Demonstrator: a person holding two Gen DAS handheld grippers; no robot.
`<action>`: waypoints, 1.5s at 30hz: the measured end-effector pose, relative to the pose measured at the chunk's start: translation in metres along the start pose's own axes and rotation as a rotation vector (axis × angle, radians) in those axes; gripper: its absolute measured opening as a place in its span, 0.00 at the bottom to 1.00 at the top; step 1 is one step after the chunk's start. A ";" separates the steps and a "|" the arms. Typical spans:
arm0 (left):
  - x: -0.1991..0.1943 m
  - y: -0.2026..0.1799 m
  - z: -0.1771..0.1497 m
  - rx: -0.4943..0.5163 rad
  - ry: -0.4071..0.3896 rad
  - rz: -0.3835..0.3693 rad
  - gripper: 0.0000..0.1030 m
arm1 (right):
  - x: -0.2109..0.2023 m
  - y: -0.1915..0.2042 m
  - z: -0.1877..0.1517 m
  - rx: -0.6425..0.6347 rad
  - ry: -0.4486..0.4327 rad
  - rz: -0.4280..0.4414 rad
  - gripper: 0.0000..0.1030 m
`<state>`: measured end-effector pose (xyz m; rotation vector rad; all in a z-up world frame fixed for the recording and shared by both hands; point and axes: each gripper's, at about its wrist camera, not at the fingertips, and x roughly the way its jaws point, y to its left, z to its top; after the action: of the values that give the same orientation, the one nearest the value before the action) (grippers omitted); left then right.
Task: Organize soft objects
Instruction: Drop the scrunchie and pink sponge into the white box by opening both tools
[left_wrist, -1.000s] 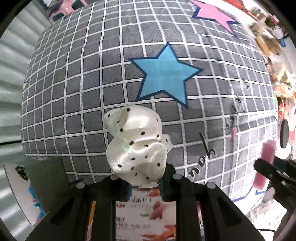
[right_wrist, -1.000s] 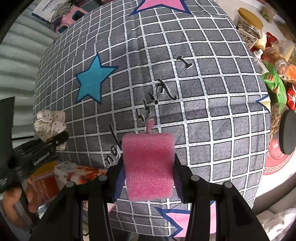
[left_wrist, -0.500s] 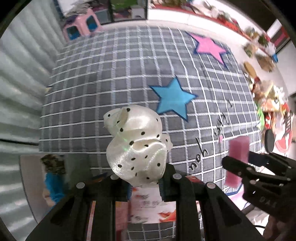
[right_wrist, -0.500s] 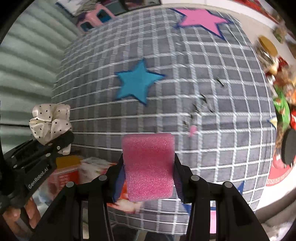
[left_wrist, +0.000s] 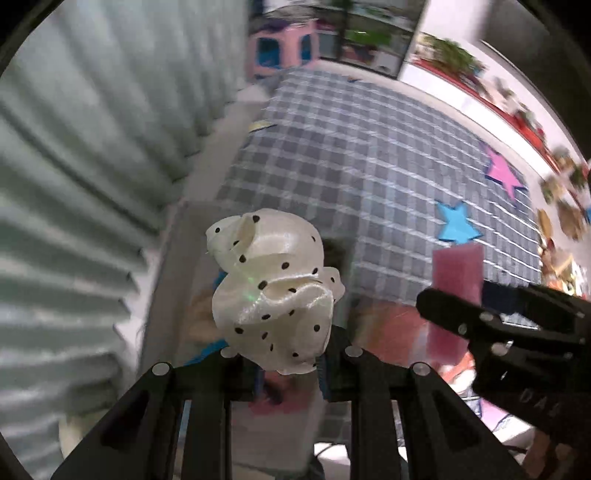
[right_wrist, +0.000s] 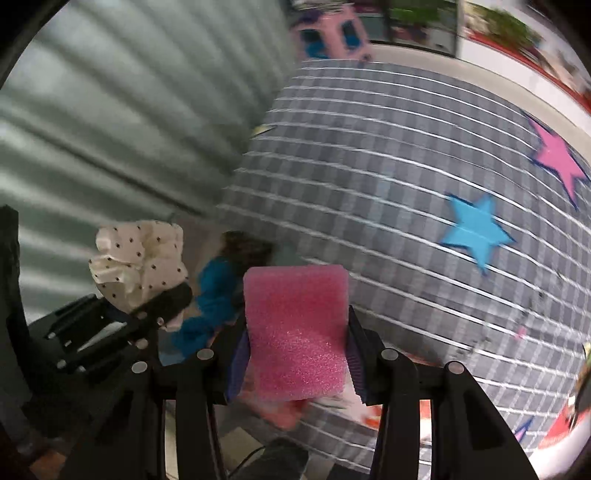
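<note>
My left gripper (left_wrist: 286, 354) is shut on a cream satin scrunchie with black dots (left_wrist: 271, 288), which bulges above its fingers. My right gripper (right_wrist: 295, 354) is shut on a pink foam sponge (right_wrist: 297, 332) that stands upright between the pads. In the left wrist view the right gripper (left_wrist: 454, 314) and its sponge (left_wrist: 456, 277) show at the right. In the right wrist view the left gripper (right_wrist: 162, 306) with the scrunchie (right_wrist: 136, 258) shows at the left. Both are held high above the left end of a grey checked cloth (right_wrist: 369, 184) with coloured stars.
A grey-green ribbed wall or curtain (left_wrist: 74, 184) fills the left side. Blurred colourful boxes or packages (right_wrist: 214, 295) lie below the grippers at the cloth's edge. A blue star (right_wrist: 476, 232) and a pink star (right_wrist: 557, 158) mark the cloth. A pink stool (left_wrist: 280, 48) stands far off.
Both grippers have swung left and risen, keeping hold of the scrunchie and the sponge. The checked cloth has slid to the right and shrunk; the ribbed wall now fills the left.
</note>
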<state>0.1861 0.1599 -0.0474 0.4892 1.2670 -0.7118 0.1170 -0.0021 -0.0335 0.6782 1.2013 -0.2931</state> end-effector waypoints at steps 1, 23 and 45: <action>0.003 0.009 -0.005 -0.019 0.008 0.007 0.23 | 0.006 0.014 0.000 -0.024 0.011 0.006 0.46; 0.029 0.073 -0.075 -0.113 0.095 0.046 0.88 | 0.041 0.092 -0.013 -0.183 0.078 -0.082 0.99; 0.023 0.079 -0.081 -0.042 0.067 0.096 0.88 | 0.045 0.118 -0.032 -0.253 0.098 -0.188 0.99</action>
<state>0.1907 0.2652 -0.0932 0.5395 1.3095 -0.5916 0.1735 0.1152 -0.0430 0.3641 1.3712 -0.2609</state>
